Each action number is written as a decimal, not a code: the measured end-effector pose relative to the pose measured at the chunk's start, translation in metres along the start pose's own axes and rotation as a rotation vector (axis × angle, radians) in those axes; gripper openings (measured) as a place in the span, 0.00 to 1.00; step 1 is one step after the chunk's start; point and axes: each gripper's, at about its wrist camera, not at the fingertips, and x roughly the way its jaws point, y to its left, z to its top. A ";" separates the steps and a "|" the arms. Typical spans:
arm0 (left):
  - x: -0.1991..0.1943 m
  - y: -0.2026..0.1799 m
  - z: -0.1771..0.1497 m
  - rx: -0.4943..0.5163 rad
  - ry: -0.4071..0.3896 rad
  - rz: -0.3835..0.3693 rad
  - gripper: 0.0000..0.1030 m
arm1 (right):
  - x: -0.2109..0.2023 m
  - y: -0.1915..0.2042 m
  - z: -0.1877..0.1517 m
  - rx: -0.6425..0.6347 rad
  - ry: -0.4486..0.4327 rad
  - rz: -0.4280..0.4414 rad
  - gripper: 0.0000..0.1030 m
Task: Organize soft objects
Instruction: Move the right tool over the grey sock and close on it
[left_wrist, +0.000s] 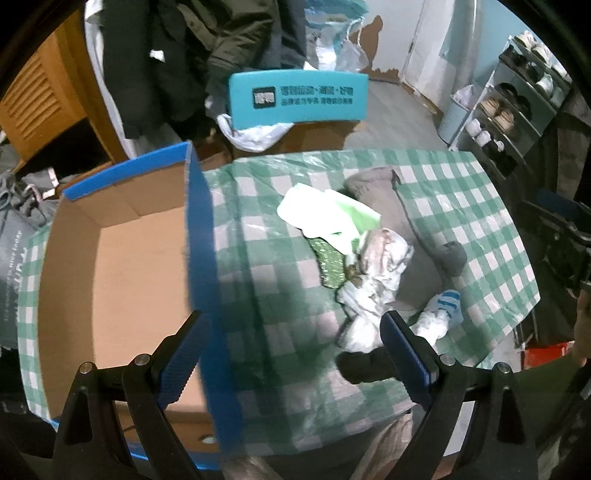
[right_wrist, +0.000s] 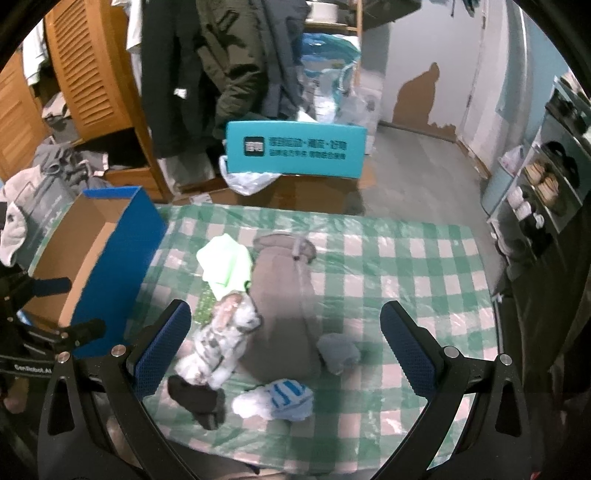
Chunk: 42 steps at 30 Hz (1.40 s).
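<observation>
Box: blue-walled cardboard box (left_wrist: 122, 258) is standing empty, left of the clothes.
Left gripper (left_wrist: 291, 356): fingers are hanging released, nearer black sock (left_wrist: 364, 363).
Right gripper (right_wrist: 286, 349): fingers are gaping wide over blue-striped white sock (right_wrist: 277, 400).

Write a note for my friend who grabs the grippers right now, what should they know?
Left gripper: open, holding nothing, hanging over the wall of the box.
Right gripper: open, holding nothing, above the pile.
Box: sits at the left end of the checked tablecloth; what shows of its inside is bare.
On the cloth: brown garment, pale green cloth, patterned white cloth, black sock, blue-striped sock, grey sock.
Done: nothing boxed yet.
Left: probably move every soft thing into the box.
</observation>
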 end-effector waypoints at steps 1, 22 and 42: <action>0.003 -0.002 0.001 -0.001 0.009 -0.008 0.92 | 0.001 -0.005 -0.001 0.009 0.004 -0.002 0.98; 0.081 -0.030 0.013 -0.019 0.148 -0.040 0.92 | 0.065 -0.070 -0.019 0.134 0.138 -0.024 0.97; 0.128 -0.048 0.014 0.026 0.217 -0.063 0.92 | 0.127 -0.077 -0.047 0.104 0.306 -0.010 0.88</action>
